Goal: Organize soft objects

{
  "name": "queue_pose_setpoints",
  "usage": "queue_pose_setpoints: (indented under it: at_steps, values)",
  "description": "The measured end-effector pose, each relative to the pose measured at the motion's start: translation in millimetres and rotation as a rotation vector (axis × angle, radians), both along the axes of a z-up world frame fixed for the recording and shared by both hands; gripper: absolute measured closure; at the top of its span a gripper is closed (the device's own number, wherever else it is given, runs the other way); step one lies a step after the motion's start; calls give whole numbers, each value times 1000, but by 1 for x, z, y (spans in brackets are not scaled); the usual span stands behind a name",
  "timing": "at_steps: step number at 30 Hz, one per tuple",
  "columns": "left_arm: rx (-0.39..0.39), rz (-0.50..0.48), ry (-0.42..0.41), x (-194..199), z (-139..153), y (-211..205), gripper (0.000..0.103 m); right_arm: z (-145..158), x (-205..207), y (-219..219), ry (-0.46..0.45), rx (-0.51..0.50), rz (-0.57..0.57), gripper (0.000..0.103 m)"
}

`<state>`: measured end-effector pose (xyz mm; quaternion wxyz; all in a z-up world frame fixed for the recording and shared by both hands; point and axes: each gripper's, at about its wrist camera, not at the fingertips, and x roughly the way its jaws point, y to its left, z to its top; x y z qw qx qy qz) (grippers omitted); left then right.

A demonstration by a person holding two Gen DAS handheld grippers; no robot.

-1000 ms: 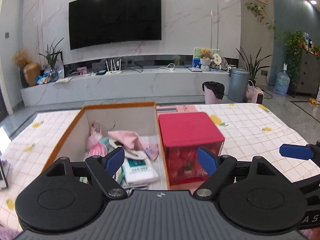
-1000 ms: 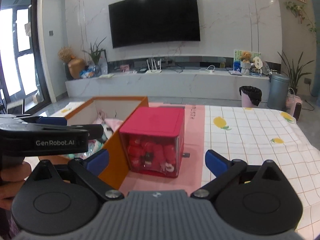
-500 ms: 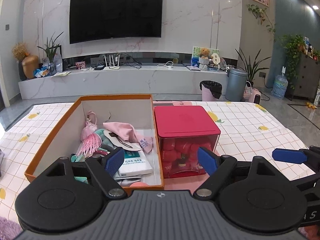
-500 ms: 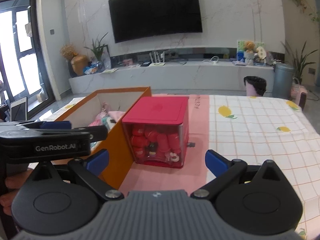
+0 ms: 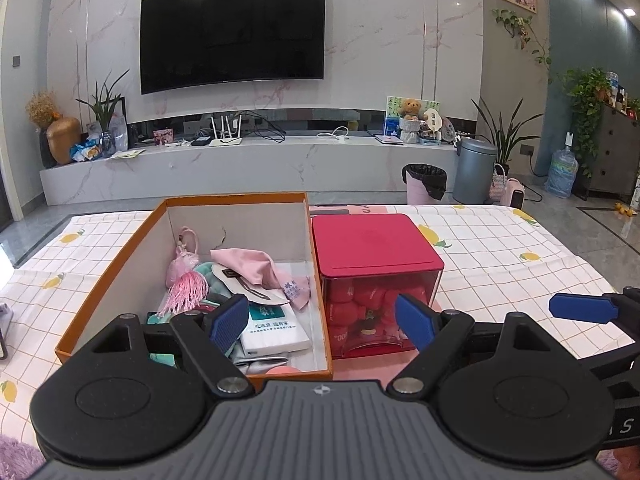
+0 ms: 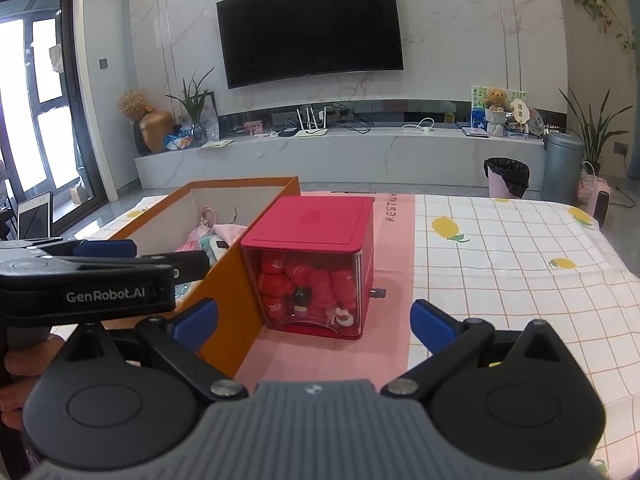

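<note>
Our left gripper (image 5: 320, 318) and right gripper (image 6: 314, 322) hang spread and empty. Soft pink and teal items (image 5: 240, 268) lie inside the orange cardboard box (image 5: 132, 248), beside the red-lidded clear plastic container (image 6: 312, 272); we cannot tell whether sorting is finished.

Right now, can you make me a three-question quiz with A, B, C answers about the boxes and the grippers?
1. Where is the red box?
A. Inside the orange box
B. Right of the orange box, beside it
C. On the floor

2. What colour is the tassel?
A. Pink
B. Yellow
C. Black

3. How is the left gripper?
A. Shut on a cloth
B. Shut on the red box
C. Open, holding nothing

Answers:
1 B: in the left wrist view the red box stands against the orange box's right wall, on the table.
2 A: the tassel lying in the orange box is pink.
3 C: its blue fingers stand wide apart with nothing between them; the right gripper is open too.
</note>
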<state>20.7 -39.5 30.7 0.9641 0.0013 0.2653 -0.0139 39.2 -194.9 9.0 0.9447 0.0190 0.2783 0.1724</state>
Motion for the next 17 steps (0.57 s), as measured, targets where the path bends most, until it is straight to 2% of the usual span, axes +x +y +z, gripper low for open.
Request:
queue_pose_setpoints:
  at_steps: [17]
  values:
    - [-5,-15,10,0,-3,0,6,-1,0,0,11,-10,6,3]
